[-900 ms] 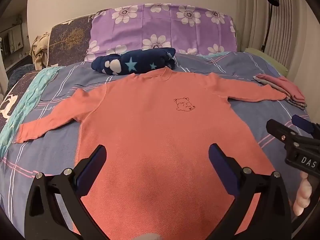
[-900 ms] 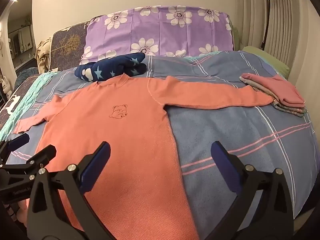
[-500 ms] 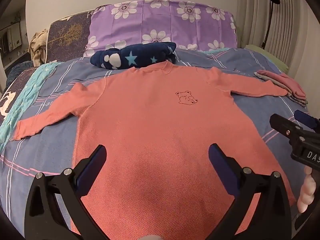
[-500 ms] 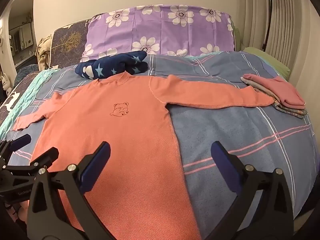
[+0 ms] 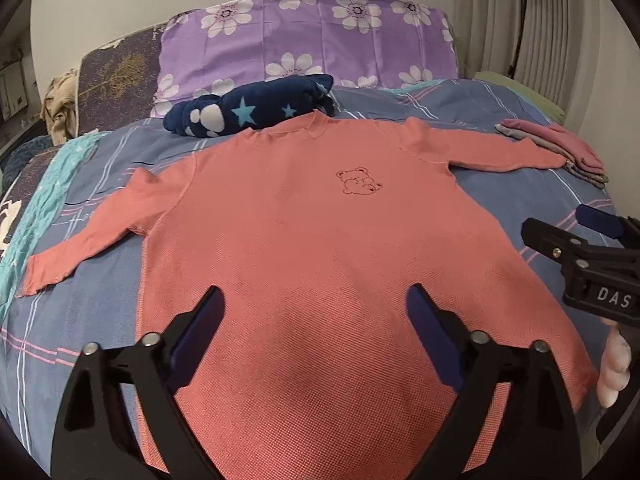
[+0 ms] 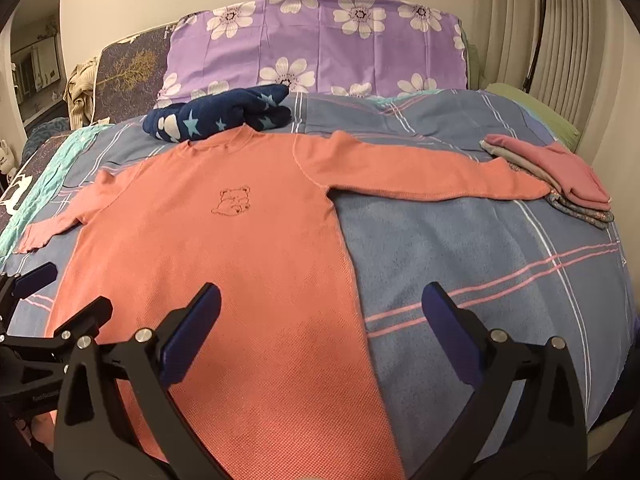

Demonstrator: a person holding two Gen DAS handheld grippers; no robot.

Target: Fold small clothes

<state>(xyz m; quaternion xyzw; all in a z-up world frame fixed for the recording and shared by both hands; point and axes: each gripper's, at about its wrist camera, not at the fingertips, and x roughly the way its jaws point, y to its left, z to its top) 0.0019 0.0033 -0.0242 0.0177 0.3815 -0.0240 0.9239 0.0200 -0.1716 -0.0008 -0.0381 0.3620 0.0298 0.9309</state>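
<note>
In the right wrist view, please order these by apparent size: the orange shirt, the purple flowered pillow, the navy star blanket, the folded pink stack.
1. orange shirt
2. purple flowered pillow
3. and 4. navy star blanket and folded pink stack look alike, so they are left unranked.

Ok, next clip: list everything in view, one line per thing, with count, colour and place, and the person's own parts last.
shirt: one, coral with bear outline, spread flat on the bed, sleeves out.
bedspread: one, blue with pink and white stripes, under the shirt.
folded clothes: one stack, pink and grey, by the right sleeve end.
star blanket: one, navy, bundled beyond the collar.
pillow: one, purple with white flowers, at the head.
lamp: one, black, right by the wall.
left gripper: black, blue fingers, open over the hem.
right gripper: black, blue fingers, open over the shirt's right edge.
</note>
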